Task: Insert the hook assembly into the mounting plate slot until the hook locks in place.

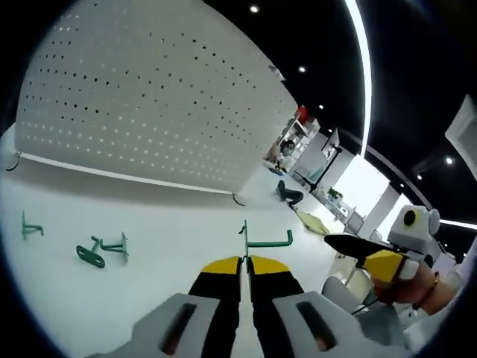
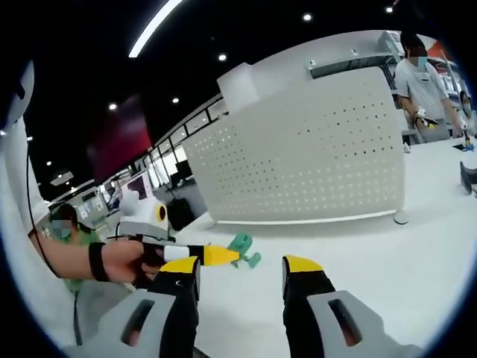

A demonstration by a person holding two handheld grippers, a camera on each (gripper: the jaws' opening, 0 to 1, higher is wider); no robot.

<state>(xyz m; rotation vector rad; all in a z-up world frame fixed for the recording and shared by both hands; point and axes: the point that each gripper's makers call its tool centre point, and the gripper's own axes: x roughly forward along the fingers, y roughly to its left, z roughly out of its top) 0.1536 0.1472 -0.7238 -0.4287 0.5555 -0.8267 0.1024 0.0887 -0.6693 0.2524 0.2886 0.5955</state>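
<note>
on a white table point(image 1: 171, 224), in front of a pegboard point(image 1: 149, 97)
left gripper point(image 1: 244, 262) clamps a green hook point(image 1: 257, 240); right gripper point(image 2: 240, 270) gapes open, holding nothing; two more hooks point(image 1: 104, 250) lie nearby.

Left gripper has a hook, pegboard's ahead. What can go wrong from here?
1. The left gripper pinches the green hook only at its thin upright end, so it may twist when pressed into the pegboard.
2. The right gripper is open and holds nothing, so the freestanding board could shift under push.
3. Two spare hooks lie on the table; a low sweep might knock them.
</note>
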